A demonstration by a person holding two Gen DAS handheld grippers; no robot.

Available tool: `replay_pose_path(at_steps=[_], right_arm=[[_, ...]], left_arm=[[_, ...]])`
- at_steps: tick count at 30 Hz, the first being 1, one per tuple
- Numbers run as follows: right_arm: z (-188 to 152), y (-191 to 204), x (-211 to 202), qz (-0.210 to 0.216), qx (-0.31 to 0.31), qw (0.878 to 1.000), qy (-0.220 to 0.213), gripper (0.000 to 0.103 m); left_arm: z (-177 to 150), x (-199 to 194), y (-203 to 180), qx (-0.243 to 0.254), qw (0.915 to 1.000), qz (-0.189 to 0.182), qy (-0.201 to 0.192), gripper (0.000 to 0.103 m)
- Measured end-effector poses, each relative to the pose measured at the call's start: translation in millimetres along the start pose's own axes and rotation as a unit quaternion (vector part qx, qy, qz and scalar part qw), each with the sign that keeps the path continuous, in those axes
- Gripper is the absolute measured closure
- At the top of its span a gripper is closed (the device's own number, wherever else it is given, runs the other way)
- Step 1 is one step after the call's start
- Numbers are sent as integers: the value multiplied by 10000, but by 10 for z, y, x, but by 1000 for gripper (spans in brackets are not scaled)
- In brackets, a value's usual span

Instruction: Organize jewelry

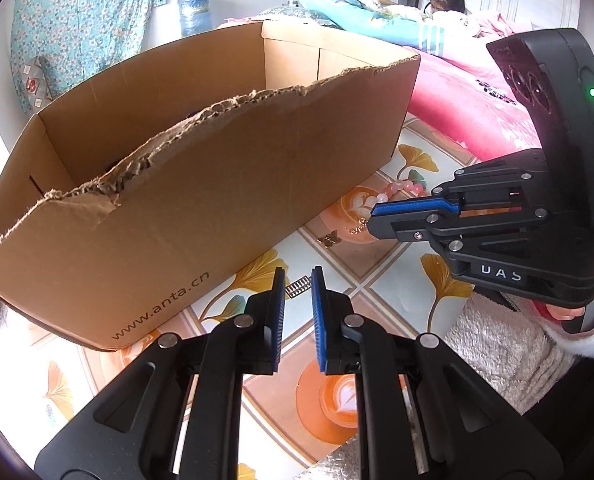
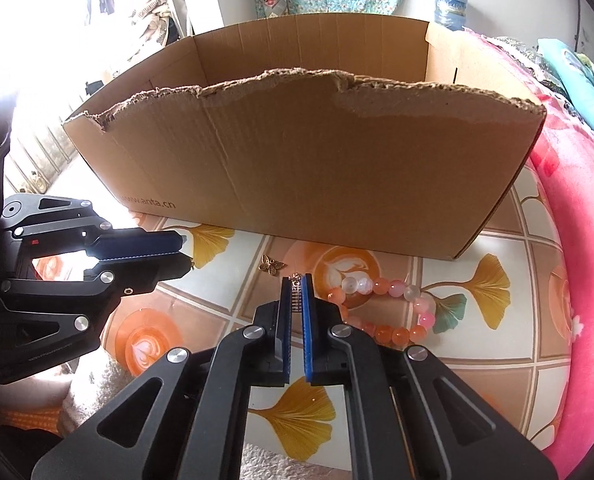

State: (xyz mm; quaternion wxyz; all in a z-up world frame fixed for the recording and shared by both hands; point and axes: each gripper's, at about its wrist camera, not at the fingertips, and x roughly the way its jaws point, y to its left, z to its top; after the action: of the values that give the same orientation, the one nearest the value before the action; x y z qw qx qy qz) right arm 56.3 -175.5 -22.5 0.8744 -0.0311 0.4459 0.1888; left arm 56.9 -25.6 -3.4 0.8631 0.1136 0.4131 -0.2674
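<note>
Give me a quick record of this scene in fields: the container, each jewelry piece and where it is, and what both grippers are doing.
container: cardboard box, open top, torn front edge, on the patterned tabletop
bracelet: bead bracelet, pink and orange, on the tabletop in front of the box
charm: butterfly charm, gold, left of the bracelet
left gripper: slightly open, a ribbed piece showing in the gap
right gripper: narrow gap around a second ribbed piece; grip unclear

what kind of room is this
Most likely a bedroom in a home. A bed with a pink floral quilt sits beside the patterned table, someone lies under bedding, and floral fabric hangs on the wall.
</note>
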Motion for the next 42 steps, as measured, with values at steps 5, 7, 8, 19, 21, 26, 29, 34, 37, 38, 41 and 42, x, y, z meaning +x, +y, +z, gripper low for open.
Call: replay_pose_path(at_steps=[5, 7, 8, 19, 21, 26, 29, 34, 37, 38, 41, 42], right_arm=[[-32, -64, -222, 121, 112, 9997, -157, 98], [-19, -78, -344, 210, 160, 9992, -291, 98], [-15, -90, -417, 245, 176, 9988, -381, 98], [515, -12, -919, 447, 81, 9889, -1415, 98], [673, -64, -911, 463, 166, 9874, -1502, 98], [977, -127, -697, 222, 327, 9895, -1389, 98], [1142, -195, -492, 83, 436, 9917, -1210, 98], [1334, -328, -249, -76, 682, 9921, -1047, 98], [1396, -412, -138, -58, 864, 9923, -889, 94], [1402, -433, -119, -15, 918, 9920, -870, 90], [1379, -434, -129, 1, 925, 9915, -918, 87], [1366, -427, -144, 2, 910, 9914, -945, 87]], left_arm=[[13, -104, -26, 30, 9999, -9, -120, 91], [35, -188, -37, 42, 9997, -46, -236, 91], [54, -230, -43, 44, 9995, -78, -299, 91], [534, -813, 100, -50, 9906, -363, -1316, 91], [689, -808, 166, -46, 9906, -266, -1345, 91], [1008, -565, 423, -160, 9948, 136, -1001, 91], [1169, -356, 590, -266, 9965, 352, -713, 91], [1319, -32, 807, -491, 9964, 665, -214, 91], [1343, 41, 858, -643, 9946, 803, -129, 86], [1339, 43, 864, -670, 9944, 805, -140, 81], [1315, 33, 839, -660, 9937, 890, -173, 75], [1298, 23, 828, -651, 9937, 899, -181, 74]])
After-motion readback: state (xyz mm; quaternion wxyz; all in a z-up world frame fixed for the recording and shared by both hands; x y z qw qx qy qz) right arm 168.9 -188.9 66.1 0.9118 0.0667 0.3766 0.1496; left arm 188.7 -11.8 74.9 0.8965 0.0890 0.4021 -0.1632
